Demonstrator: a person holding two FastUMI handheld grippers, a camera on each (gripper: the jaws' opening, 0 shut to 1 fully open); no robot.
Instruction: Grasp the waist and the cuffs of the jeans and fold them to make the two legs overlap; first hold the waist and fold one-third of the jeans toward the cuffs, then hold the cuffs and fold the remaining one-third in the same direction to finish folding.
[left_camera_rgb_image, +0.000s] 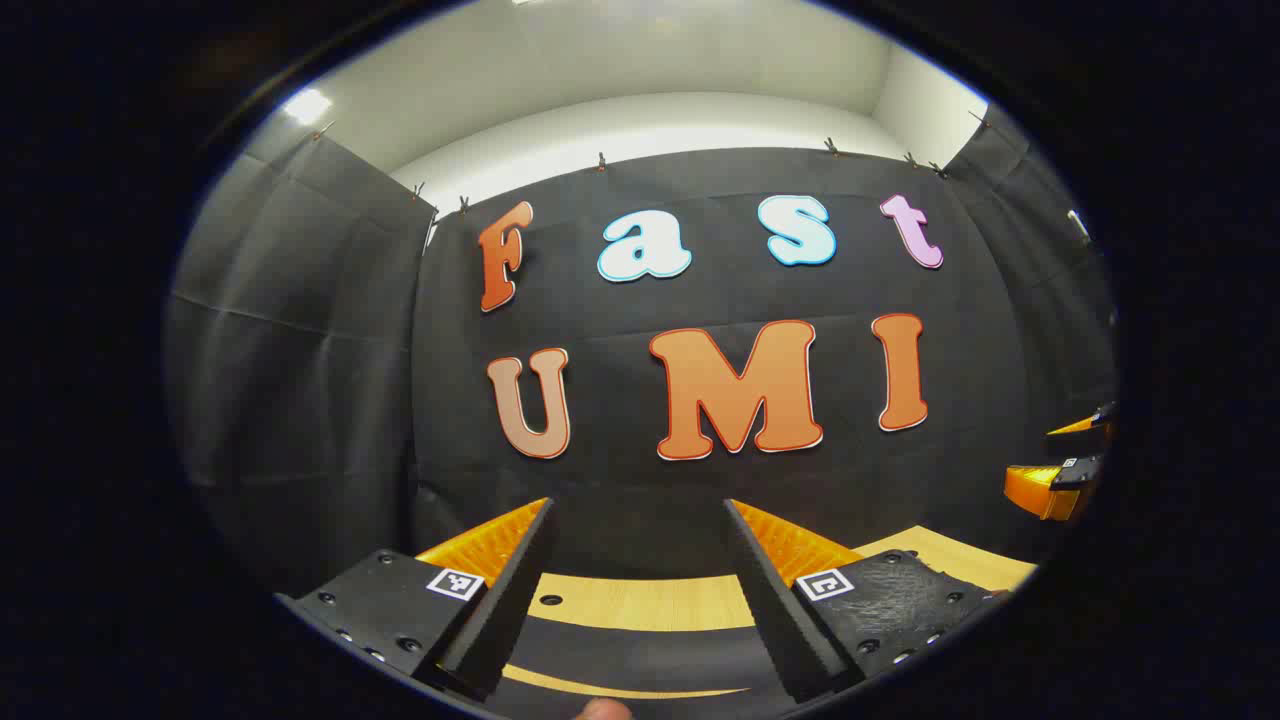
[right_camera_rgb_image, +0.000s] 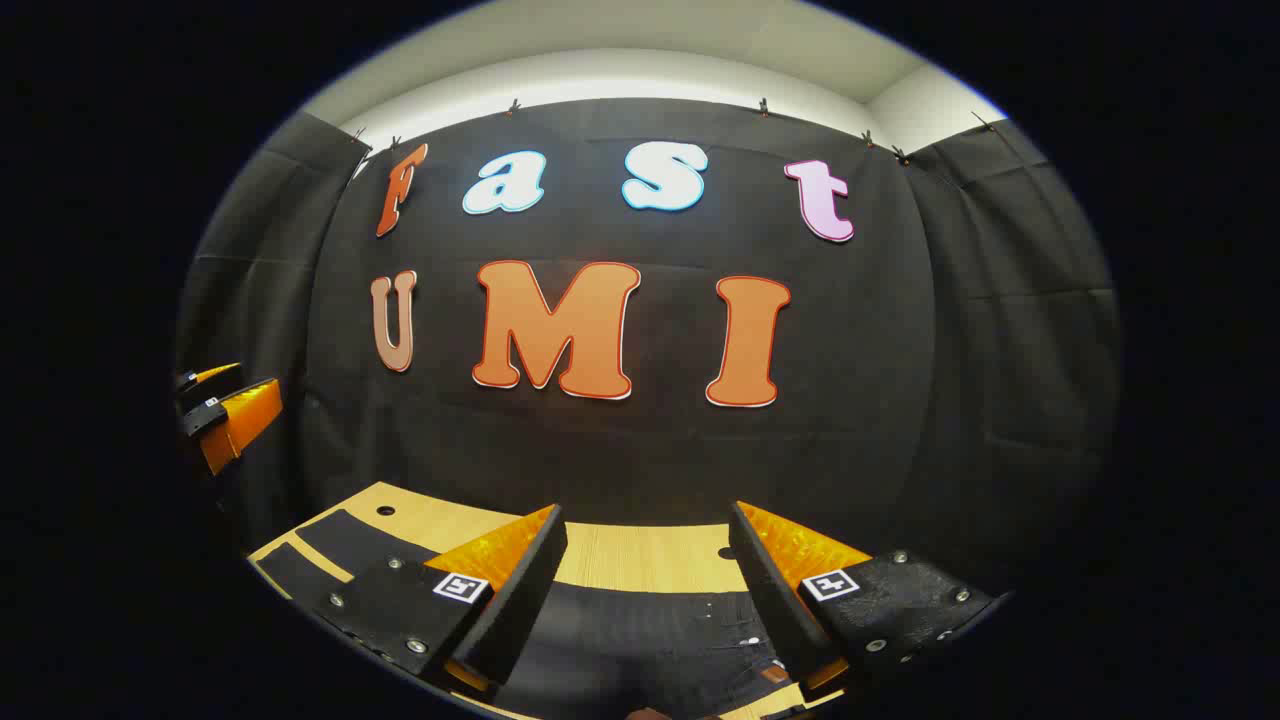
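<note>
- In the left gripper view, the left gripper (left_camera_rgb_image: 640, 540) is held up above the wooden table (left_camera_rgb_image: 640, 603). Its two fingers stand wide apart with nothing between them, so it is released.
- Below it, the black jeans (left_camera_rgb_image: 650, 655) lie flat on the table as a dark band, with a strip of wood showing on the far side and a thin strip on the near side.
- At the far right edge of this view the right gripper (left_camera_rgb_image: 1060, 465) is seen in the air, near the black cloth wall (left_camera_rgb_image: 300, 350).
- In the right gripper view, the right gripper (right_camera_rgb_image: 648, 545) is also released: the fingers are spread and grasp nothing.
- Under it the jeans (right_camera_rgb_image: 640, 640) lie on the table (right_camera_rgb_image: 650, 555), with stitching and a small brown patch near the right finger.
- At the far left of this view the left gripper (right_camera_rgb_image: 225, 410) hangs in the air, its fingers apart.
- Neither gripper touches the jeans.
</note>
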